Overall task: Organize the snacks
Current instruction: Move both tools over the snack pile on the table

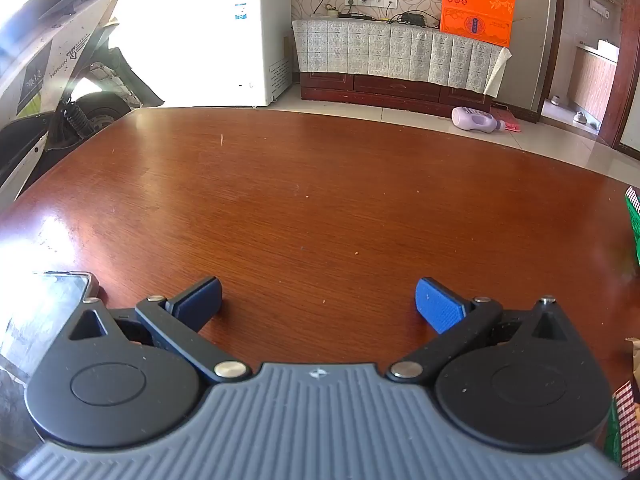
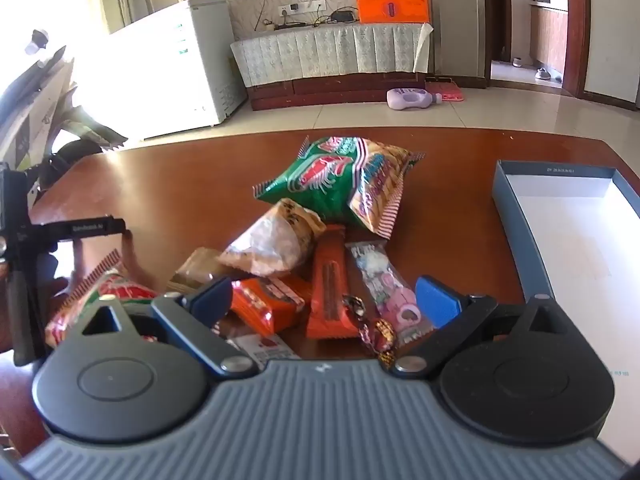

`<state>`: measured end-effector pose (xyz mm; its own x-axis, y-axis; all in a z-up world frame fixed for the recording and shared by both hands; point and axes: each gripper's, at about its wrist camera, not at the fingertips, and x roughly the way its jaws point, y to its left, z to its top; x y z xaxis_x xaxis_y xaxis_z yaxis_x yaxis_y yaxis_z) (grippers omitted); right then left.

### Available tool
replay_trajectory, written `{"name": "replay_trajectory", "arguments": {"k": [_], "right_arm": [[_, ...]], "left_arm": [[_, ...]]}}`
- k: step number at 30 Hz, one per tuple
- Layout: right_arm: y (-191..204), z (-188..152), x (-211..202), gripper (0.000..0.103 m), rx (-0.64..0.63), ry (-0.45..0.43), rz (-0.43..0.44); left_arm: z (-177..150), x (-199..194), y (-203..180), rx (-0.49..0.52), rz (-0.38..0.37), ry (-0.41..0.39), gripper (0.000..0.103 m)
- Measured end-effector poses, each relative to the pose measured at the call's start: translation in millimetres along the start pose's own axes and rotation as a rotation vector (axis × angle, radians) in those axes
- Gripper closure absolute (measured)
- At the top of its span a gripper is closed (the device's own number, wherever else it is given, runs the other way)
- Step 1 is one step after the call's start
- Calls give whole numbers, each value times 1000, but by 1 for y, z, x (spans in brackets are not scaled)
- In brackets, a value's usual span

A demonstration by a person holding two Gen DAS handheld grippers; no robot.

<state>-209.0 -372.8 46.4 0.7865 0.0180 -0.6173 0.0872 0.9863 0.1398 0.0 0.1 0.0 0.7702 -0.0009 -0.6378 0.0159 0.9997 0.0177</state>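
A pile of snacks lies on the brown table (image 2: 460, 200) in the right wrist view: a large green and red bag (image 2: 340, 178), a clear bag of pastry (image 2: 276, 240), an orange bar (image 2: 330, 284), an orange packet (image 2: 266, 306), a pink candy pack (image 2: 388, 284), wrapped candies (image 2: 378, 330) and a red and green bag (image 2: 104, 294) at the left. My right gripper (image 2: 324, 300) is open, low over the near snacks, holding nothing. My left gripper (image 1: 318, 300) is open and empty above bare table (image 1: 320, 200). An open blue box with a white inside (image 2: 568, 232) lies at the right.
A phone (image 1: 44, 312) lies at the table's left edge. Snack bag edges (image 1: 634, 212) show at the left wrist view's right border. The other gripper's black handle (image 2: 24, 264) is at the far left. Beyond the table are a scooter (image 1: 52, 64), a white freezer (image 1: 224, 40) and a bottle on the floor (image 1: 476, 119).
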Motion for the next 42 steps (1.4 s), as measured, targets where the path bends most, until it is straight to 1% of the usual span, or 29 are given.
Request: {"name": "replay_trajectory", "arguments": {"k": [3, 4, 7, 9, 11, 12, 13, 14, 16, 17, 19, 21, 23, 26, 29, 30, 33, 35, 38, 39, 40, 41, 42], "right_arm": [[2, 0, -1, 3, 2, -5, -6], [4, 11, -2, 3, 13, 11, 0], [3, 18, -3, 3, 29, -6, 29], [1, 19, -5, 3, 41, -21, 55], [1, 19, -9, 3, 45, -28, 70], [1, 18, -10, 3, 36, -32, 65], [0, 17, -11, 3, 29, -31, 60], [0, 17, -11, 3, 23, -23, 47], [-2, 16, -12, 3, 21, -14, 17], [-3, 15, -14, 3, 25, -14, 17], [-7, 15, -19, 3, 39, -22, 24], [-10, 16, -26, 3, 51, -45, 16], [-13, 15, -32, 3, 63, -63, 12], [-20, 15, -37, 3, 99, -64, 43], [-25, 15, -42, 3, 116, -71, 44], [-26, 15, -45, 3, 121, -78, 47], [-29, 15, -57, 3, 121, -118, 59], [-25, 17, -75, 3, 83, -200, 44], [-13, 14, -112, 3, -36, -431, -74], [-10, 11, -122, 0, -57, -490, -110], [-11, 9, -127, 0, -51, -506, -126], [-13, 6, -127, 0, -26, -495, -139], [-18, 4, -124, 0, 6, -453, -146]], "left_arm": [[0, 0, 0, 0, 0, -3, 0], [0, 0, 0, 0, 0, -4, 0], [0, -1, 1, 10, -11, 1, 0], [3, -1, 2, 23, -24, 25, 0], [6, -1, 3, 13, -11, 51, 0], [13, -4, 5, 19, 5, 55, 0], [12, -8, 1, 38, 44, 45, 0], [10, -11, -3, 66, 104, 19, 0], [7, -22, -11, 126, 224, -59, 0], [4, -27, -13, 141, 249, -80, 0], [0, -42, -17, 111, 225, -98, 0], [-3, -59, -12, 45, 190, -114, 0], [-1, -76, -9, -2, 182, -130, 0], [-10, -116, -4, -50, 181, -169, 0], [-17, -154, -4, -103, 128, -194, 0], [-23, -170, -2, -113, 106, -204, 0], [-31, -203, -20, -107, 69, -228, 0], [-36, -219, -40, -93, 46, -218, 0], [-54, -244, -68, -83, 11, -201, 0], [-63, -252, -80, -84, 5, -194, 0], [-71, -258, -86, -80, -5, -191, 0], [-78, -266, -92, -73, -13, -191, 0], [-85, -271, -96, -68, -17, -189, 0]]}}
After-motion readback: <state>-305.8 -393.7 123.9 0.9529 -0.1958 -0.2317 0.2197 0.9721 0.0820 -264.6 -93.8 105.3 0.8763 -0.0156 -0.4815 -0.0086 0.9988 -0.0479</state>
